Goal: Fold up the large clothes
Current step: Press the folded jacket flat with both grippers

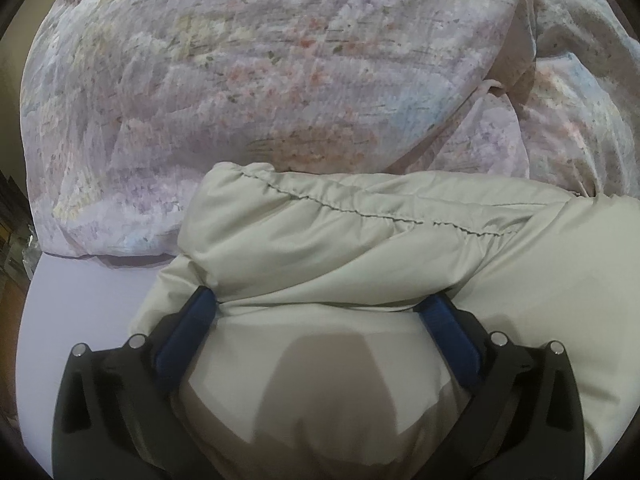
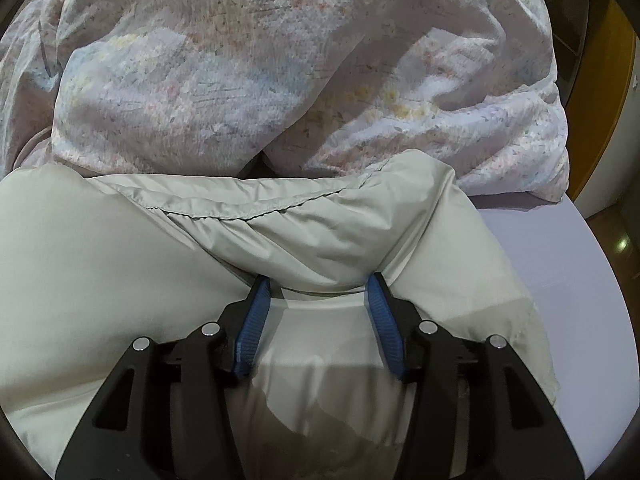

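Note:
A pale grey-green padded garment [image 1: 360, 240] lies on the lavender bed sheet [image 1: 80, 320], with a stitched hem ridge running across it. It also shows in the right wrist view [image 2: 280, 224]. My left gripper [image 1: 320, 300] is open, its blue-padded fingers [image 1: 188, 332] spread wide with a bulge of the garment's fabric lying between them. My right gripper [image 2: 320, 284] is open too, its blue fingertips [image 2: 256, 312] pressed against a fold of the same garment.
A floral quilt [image 1: 260, 80] is heaped right behind the garment; it also fills the back of the right wrist view [image 2: 280, 72]. The bed sheet's edge [image 2: 560, 280] curves on the right, with wooden floor and furniture [image 2: 600, 80] beyond.

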`<state>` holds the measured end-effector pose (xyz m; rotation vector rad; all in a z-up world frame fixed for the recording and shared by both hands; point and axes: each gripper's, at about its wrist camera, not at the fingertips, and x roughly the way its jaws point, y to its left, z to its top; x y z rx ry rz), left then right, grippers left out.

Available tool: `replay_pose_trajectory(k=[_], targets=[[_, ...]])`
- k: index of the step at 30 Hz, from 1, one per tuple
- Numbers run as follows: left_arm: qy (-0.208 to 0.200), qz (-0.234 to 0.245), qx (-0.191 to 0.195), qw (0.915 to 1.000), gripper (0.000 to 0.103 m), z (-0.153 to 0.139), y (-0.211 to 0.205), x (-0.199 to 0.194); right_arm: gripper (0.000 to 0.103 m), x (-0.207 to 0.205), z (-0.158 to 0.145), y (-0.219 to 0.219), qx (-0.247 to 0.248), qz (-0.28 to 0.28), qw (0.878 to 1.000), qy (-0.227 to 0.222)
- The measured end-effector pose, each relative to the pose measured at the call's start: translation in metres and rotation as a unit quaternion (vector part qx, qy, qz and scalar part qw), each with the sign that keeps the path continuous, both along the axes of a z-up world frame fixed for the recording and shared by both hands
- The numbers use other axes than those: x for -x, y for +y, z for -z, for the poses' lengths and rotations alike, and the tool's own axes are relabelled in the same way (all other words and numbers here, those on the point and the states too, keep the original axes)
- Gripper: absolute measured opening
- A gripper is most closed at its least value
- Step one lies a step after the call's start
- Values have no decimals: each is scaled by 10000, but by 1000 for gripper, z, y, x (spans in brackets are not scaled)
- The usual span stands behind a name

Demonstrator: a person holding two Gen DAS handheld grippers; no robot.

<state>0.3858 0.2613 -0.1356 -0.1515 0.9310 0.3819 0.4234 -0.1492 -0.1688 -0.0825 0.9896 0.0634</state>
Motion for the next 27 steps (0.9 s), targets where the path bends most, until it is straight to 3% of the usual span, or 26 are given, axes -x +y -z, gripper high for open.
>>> replay_pose_trajectory(k=[19,27], targets=[[-353,-42,69,9993,101,21,5,27,54,-6,16,-12,-144,7,9999,-49],[-280,-42,-23,9996,101,23,-3,23,55,-9,21,-13,-22,23,10000,-32]])
